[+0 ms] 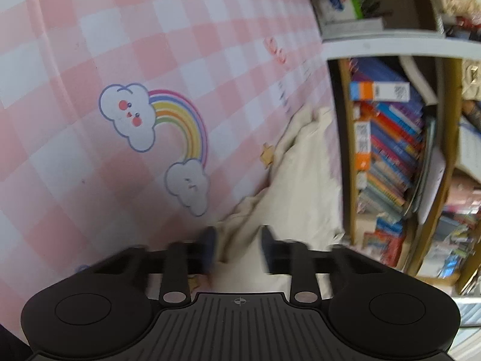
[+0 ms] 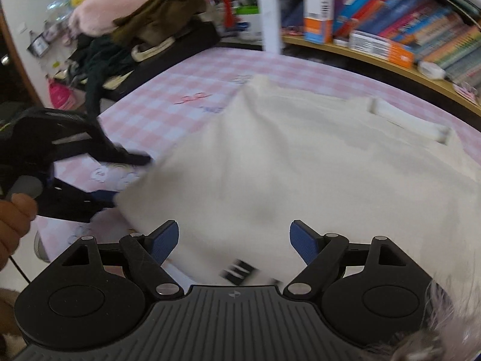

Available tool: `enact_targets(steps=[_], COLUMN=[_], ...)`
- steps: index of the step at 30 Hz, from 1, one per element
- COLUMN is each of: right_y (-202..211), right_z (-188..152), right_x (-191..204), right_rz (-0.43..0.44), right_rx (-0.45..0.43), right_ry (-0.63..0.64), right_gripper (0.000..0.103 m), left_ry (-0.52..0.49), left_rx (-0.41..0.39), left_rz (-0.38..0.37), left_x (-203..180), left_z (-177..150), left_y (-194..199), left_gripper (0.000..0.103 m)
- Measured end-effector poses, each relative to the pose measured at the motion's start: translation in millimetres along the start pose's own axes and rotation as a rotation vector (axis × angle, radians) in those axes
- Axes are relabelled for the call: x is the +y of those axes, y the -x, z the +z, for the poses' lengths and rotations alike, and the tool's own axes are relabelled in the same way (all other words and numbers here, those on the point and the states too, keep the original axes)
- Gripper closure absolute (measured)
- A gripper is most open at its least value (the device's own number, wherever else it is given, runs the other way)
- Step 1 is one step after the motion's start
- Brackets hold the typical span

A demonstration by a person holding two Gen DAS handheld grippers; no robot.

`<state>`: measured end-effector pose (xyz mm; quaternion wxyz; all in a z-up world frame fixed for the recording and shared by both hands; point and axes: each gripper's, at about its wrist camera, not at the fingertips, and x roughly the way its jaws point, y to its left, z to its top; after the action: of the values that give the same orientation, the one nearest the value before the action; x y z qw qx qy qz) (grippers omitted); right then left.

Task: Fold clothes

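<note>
A cream garment (image 2: 300,165) lies spread on the pink-and-white checked sheet (image 2: 168,111), with a ribbed neck band (image 2: 405,117) at the far right and a black striped label (image 2: 240,270) at its near edge. My right gripper (image 2: 234,240) hovers open over that near edge, with nothing pressed between its blue pads (image 2: 166,240). In the left wrist view, my left gripper (image 1: 239,246) is shut on a bunched fold of the cream garment (image 1: 300,165). The right wrist view shows the left gripper (image 2: 129,179) at the garment's left corner.
A rainbow-and-cloud print (image 1: 156,120) marks the sheet (image 1: 90,45). Bookshelves (image 1: 390,138) packed with books (image 2: 390,24) line the far edge of the bed. A pile of dark clothes and a bag (image 2: 156,30) sits at the back left. A hand (image 2: 12,225) holds the left gripper.
</note>
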<state>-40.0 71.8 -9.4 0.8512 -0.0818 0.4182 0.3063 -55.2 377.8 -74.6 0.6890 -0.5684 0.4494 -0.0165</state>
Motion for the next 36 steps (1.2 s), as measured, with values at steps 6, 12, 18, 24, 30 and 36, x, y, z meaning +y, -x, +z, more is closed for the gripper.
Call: enact_targets(steps=[6,12,18,24,30,36], right_y=[-15,-28,-24,-5,11,13], right_z=[6,12,16,24,31,31], right_x=[43,64,50,33,25,28], right_rz=[0.033,0.011,-0.038,-0.096,-0.089,-0.058], right_rx=[0.024,0.033,0.007,-0.070,-0.113,-0.100], right_ry=[0.149,0.214,0.116,-0.003,-0.070,-0.074], right_gripper=[0.025,0.060,0.096,0.097,0.097,0.097], left_ry=[-0.252,-0.391,-0.291,-0.186,-0.017,0.093], left_rx=[0.048,0.107,0.150,0.126,0.203,0.236], left_rz=[-0.076,-0.158,-0.188,-0.232,-0.296,-0.404], left_x=[-31,-50,-39,-26,-13,-9], left_z=[-1,-4,15,34,38,43], left_y=[4,4,0,-5,-39,-65], left_gripper=[0.099,0.098,0.056,0.018,0.012,0.010])
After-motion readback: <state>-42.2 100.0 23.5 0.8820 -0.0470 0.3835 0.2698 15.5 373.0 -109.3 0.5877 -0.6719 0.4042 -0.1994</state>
